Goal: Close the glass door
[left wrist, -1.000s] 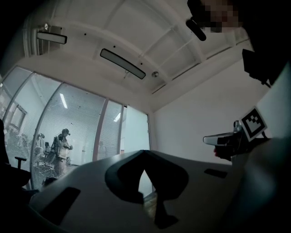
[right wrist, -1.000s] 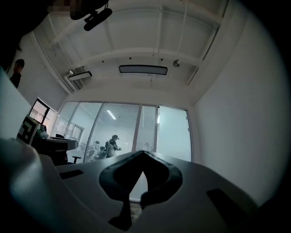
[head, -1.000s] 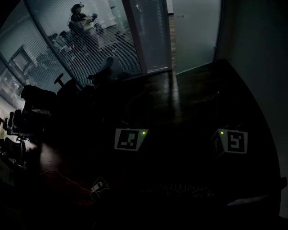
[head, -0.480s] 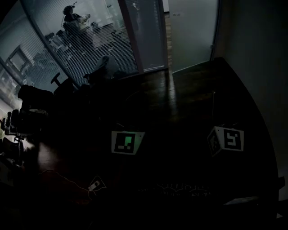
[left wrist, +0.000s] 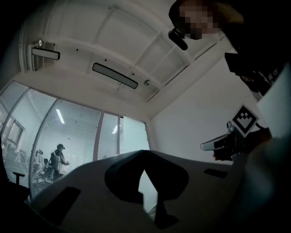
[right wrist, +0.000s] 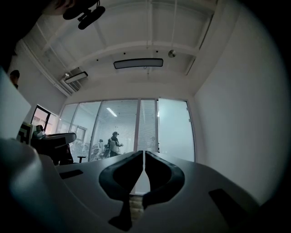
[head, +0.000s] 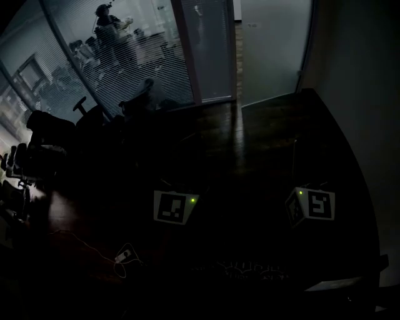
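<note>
Both grippers are pressed together on nothing. The left gripper (left wrist: 144, 159) has its tips touching, with only a small wedge of light showing lower down. The right gripper (right wrist: 144, 159) leaves a hairline slit between its pads. Compared with a second ago, the two cubes sit lower and a little further left in the head view, the left cube (head: 172, 207) more so than the right cube (head: 310, 205). The right jaws have stayed together throughout. The door (head: 275, 50) is about where it was, a pale frosted pane at the far end of the dark floor (head: 250, 144). It is well apart from both grippers and touched by neither. It stands just beside the wall (head: 356, 94) on the right, and a narrow brownish strip shows between it and the glass wall (head: 144, 56) with blinds on its left. The cable (head: 122, 255) lies further left in the frame than before. Counted, there are two grippers and two cubes, each cube with one green light (head: 192, 200). There is one door and one cable with a plug on the floor. One person (head: 106, 19) stands behind the blinds, and the other figures near them are too blurred to count. Dark chairs (head: 50, 134) stand at the left, but their number cannot be told. One long lamp (right wrist: 138, 63) hangs on the ceiling in the right gripper view.
</note>
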Demonstrator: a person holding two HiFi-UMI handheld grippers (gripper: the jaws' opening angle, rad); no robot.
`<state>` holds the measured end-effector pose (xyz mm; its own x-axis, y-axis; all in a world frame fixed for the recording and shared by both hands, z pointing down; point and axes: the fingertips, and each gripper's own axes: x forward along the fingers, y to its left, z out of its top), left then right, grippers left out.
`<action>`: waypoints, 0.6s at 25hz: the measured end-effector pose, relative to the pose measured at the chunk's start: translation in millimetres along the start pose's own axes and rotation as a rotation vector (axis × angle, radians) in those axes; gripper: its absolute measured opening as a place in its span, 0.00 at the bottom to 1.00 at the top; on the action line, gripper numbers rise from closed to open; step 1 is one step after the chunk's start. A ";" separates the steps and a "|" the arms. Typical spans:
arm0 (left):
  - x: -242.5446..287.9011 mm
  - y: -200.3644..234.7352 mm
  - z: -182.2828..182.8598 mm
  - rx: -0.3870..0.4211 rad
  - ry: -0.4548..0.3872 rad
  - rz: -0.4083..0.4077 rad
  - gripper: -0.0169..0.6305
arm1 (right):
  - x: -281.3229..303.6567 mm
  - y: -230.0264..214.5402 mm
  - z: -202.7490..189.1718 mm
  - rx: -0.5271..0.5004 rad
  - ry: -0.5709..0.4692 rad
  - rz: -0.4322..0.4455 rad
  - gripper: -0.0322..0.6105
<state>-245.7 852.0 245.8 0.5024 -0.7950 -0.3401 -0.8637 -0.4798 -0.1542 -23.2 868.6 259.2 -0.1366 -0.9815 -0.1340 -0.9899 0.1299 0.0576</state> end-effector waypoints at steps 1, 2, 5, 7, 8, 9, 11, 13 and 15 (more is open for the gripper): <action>1.5 -3.9 0.2 0.000 -0.001 -0.007 0.03 | 0.1 -2.1 -0.6 0.002 0.003 0.006 0.05; 3.1 -7.9 -0.5 -0.002 0.002 -0.012 0.03 | 0.0 -4.4 -1.6 0.004 0.006 0.012 0.05; 7.4 -19.1 -6.2 -0.015 0.026 -0.017 0.03 | 0.1 -11.7 -7.4 0.010 0.019 0.025 0.06; 9.1 -23.8 -9.6 -0.023 0.038 -0.016 0.03 | 0.5 -15.4 -9.8 0.015 0.022 0.036 0.06; 9.5 -24.9 -11.3 -0.024 0.043 -0.014 0.03 | 0.8 -16.4 -10.8 0.017 0.022 0.042 0.06; 9.8 -25.3 -13.2 -0.025 0.047 -0.012 0.03 | 1.7 -16.7 -12.6 0.018 0.023 0.047 0.06; 11.9 -24.1 -17.8 -0.039 0.045 -0.009 0.03 | 6.3 -16.4 -18.6 0.014 0.030 0.055 0.06; 16.6 -19.2 -21.8 -0.068 0.034 0.003 0.03 | 14.2 -15.9 -25.1 0.011 0.042 0.063 0.06; 24.4 -11.7 -24.6 -0.077 0.026 0.018 0.03 | 23.9 -15.2 -28.1 0.018 0.048 0.069 0.06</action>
<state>-222.4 829.1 262.2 0.4885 -0.8126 -0.3179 -0.8675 -0.4917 -0.0760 -10.4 839.2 282.9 -0.2031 -0.9756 -0.0829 -0.9787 0.1997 0.0477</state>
